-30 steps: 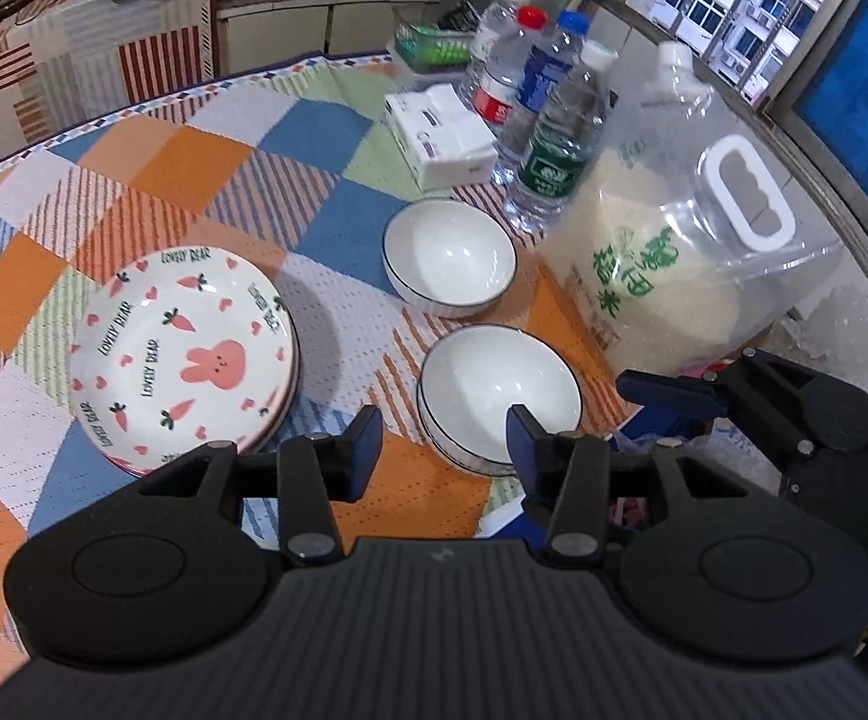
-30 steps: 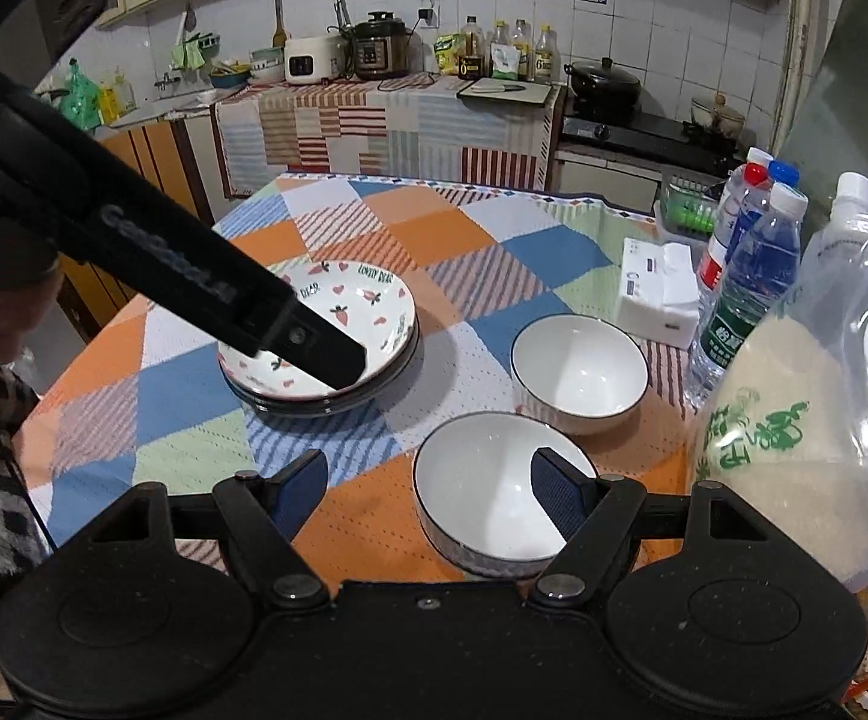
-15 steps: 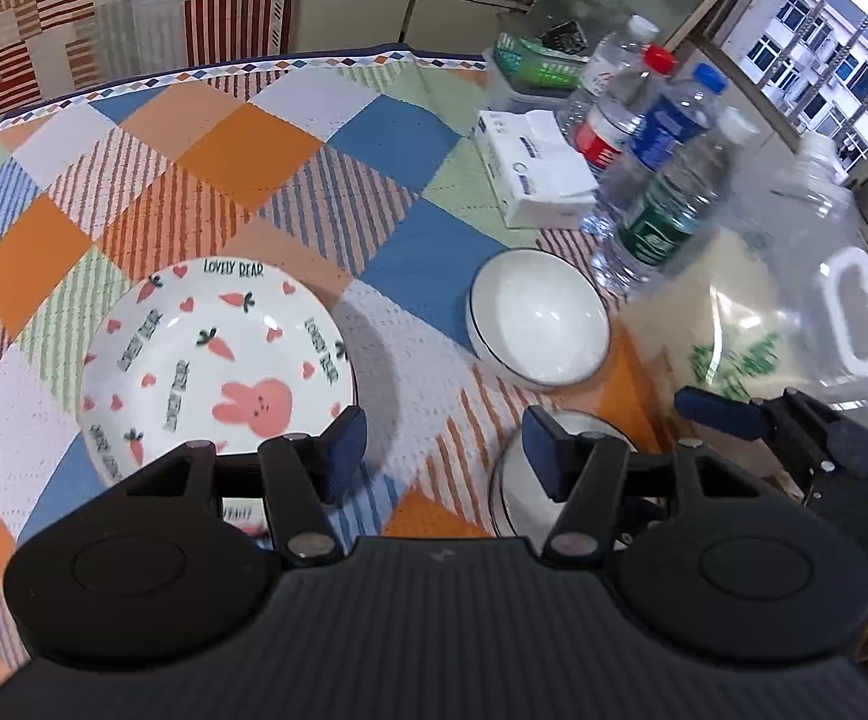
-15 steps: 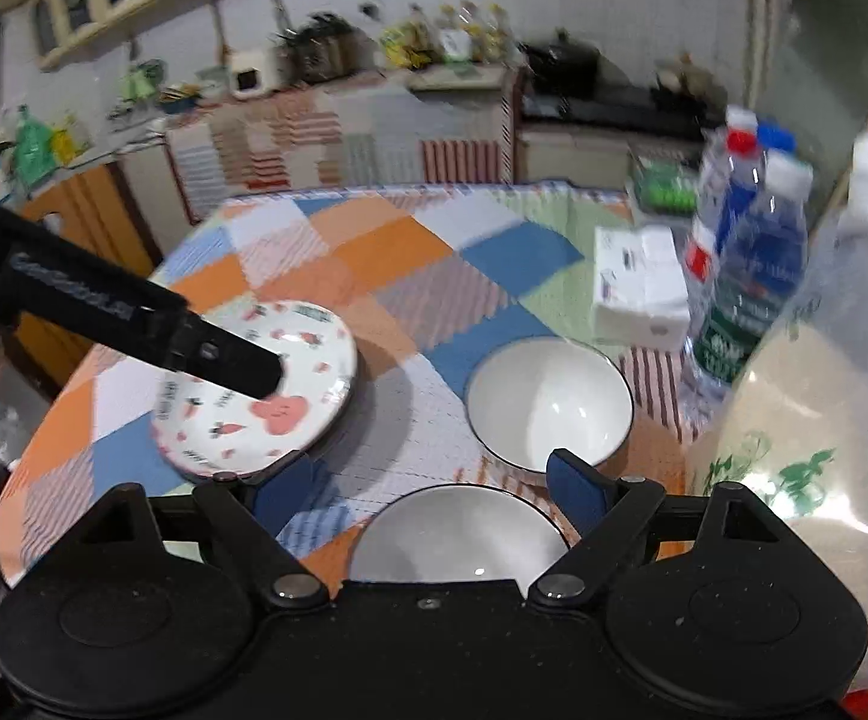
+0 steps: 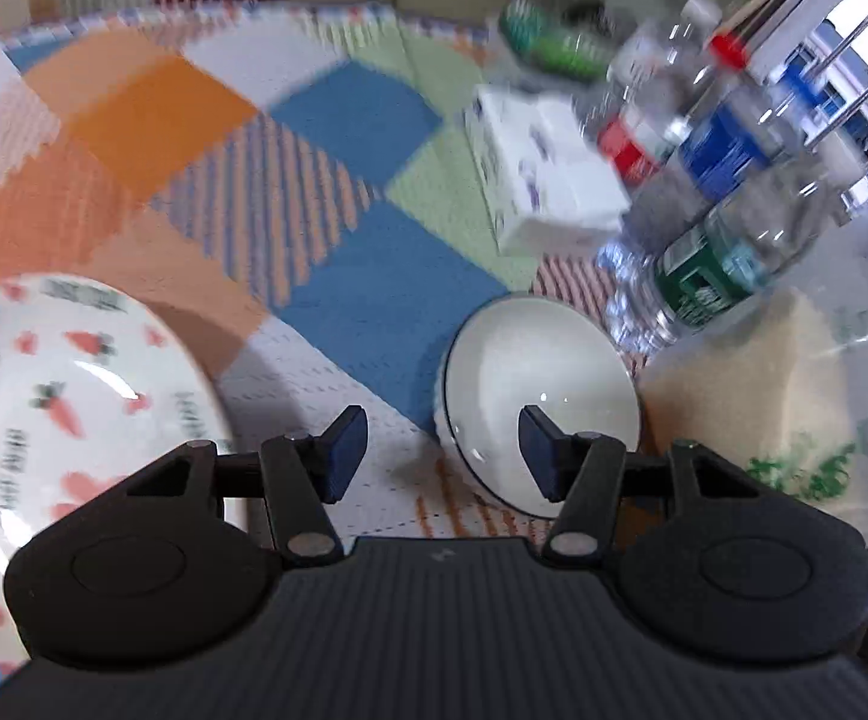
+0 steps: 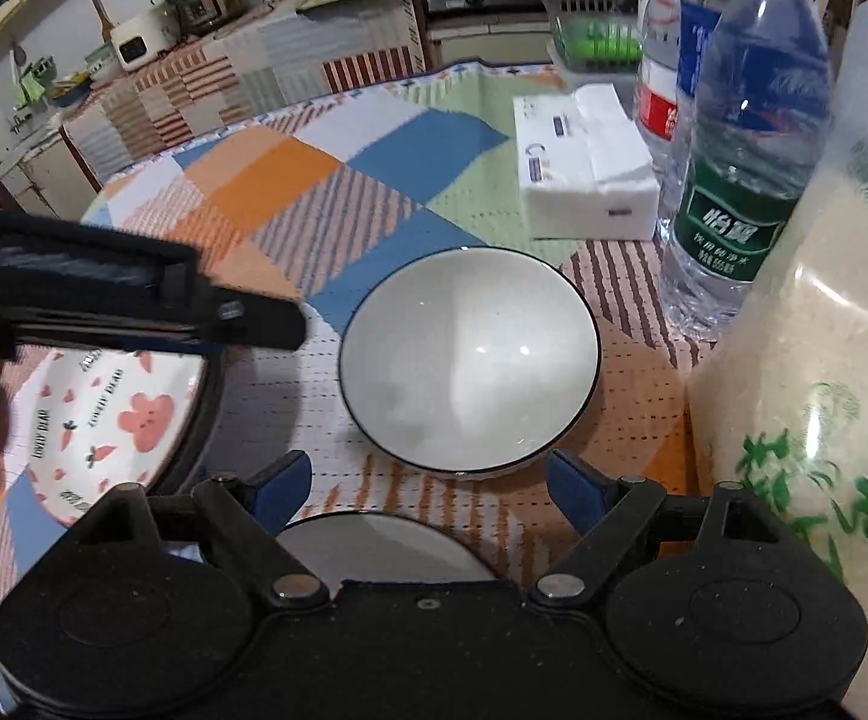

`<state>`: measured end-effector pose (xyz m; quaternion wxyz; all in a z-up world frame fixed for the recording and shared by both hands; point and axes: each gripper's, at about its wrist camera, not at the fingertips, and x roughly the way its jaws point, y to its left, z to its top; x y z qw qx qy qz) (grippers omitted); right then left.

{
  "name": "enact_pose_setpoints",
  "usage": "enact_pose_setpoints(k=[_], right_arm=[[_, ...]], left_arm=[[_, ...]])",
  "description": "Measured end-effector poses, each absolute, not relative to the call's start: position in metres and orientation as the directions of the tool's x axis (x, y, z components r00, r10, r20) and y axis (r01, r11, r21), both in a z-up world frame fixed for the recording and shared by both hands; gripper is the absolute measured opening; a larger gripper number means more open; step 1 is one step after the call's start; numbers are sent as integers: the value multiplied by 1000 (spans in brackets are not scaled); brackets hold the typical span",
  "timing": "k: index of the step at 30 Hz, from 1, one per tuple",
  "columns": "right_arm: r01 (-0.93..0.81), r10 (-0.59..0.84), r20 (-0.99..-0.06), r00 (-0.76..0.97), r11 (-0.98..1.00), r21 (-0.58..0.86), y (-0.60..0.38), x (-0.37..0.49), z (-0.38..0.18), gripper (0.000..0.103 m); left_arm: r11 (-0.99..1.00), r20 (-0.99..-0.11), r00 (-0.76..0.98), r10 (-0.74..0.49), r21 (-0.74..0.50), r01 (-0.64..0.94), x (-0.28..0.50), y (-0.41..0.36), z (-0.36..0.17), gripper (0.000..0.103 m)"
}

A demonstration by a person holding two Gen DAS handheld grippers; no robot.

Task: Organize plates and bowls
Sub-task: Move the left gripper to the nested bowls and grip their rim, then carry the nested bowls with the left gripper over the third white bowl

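A white bowl with a dark rim stands on the patchwork tablecloth; it also shows in the left wrist view. A second white bowl lies just under my right gripper, which is open and empty above it. A stack of bunny-and-carrot plates sits at the left, also in the right wrist view. My left gripper is open and empty, its right fingertip over the far bowl's near rim. The left gripper's body crosses the right wrist view.
A big bag of rice stands close at the right. Water bottles and a white tissue pack stand behind the bowls. A green basket sits at the table's far edge.
Both grippers have moved forward and lower over the table. The far bowl now sits just ahead of both. The near bowl has slipped under the right gripper. Both stay open.
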<state>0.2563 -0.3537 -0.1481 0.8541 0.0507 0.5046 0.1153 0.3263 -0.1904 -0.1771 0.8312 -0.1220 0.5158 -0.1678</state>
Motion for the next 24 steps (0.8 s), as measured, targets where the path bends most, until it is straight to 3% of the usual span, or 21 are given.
enact_pose_setpoints(k=[4, 9, 11, 24], right_arm=[[-124, 243, -866, 437, 970, 210, -358, 264, -159, 88], [-115, 245, -873, 421, 969, 217, -360, 272, -169, 88], [-119, 252, -871, 421, 968, 223, -360, 275, -173, 88], [-135, 267, -853, 449, 964, 231, -363, 268, -168, 88]], left_arm=[[923, -838, 388, -384, -363, 128, 346, -203, -199, 49], [903, -836, 352, -421, -423, 75, 352, -198, -214, 17], [887, -825, 342, -451, -458, 65, 351, -194, -216, 11], [902, -834, 345, -430, -414, 123, 337, -205, -187, 12]])
